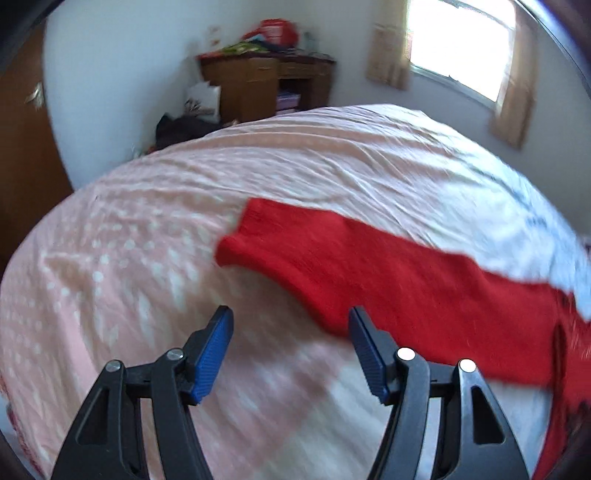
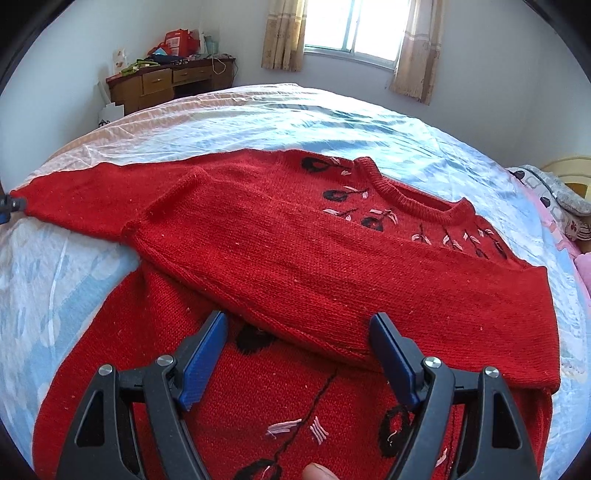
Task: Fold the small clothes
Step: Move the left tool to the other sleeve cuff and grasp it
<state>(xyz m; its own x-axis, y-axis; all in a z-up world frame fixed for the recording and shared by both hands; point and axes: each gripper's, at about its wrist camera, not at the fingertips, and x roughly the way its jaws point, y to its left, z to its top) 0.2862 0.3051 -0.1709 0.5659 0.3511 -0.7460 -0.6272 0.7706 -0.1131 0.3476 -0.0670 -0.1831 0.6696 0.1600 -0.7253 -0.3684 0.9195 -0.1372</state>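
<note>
A red knitted sweater [image 2: 295, 266] with black and pink embroidery lies front up on the bed [image 2: 258, 114]. One sleeve is folded across its chest. The other sleeve [image 1: 369, 269] stretches out flat to the left. My right gripper [image 2: 299, 328] is open and empty above the sweater's middle, near the folded sleeve's edge. My left gripper [image 1: 291, 325] is open and empty, just short of the stretched sleeve's cuff, which lies ahead and to the right. A tip of the left gripper [image 2: 9, 206] shows at the cuff in the right wrist view.
The bed has a pink and pale blue sheet [image 1: 147, 258]. A wooden desk [image 1: 266, 85] with clutter stands at the far wall. A curtained window [image 2: 354, 26] is behind the bed. Pillows [image 2: 554, 199] lie at the right. A fingertip [image 2: 317, 472] shows at the bottom edge.
</note>
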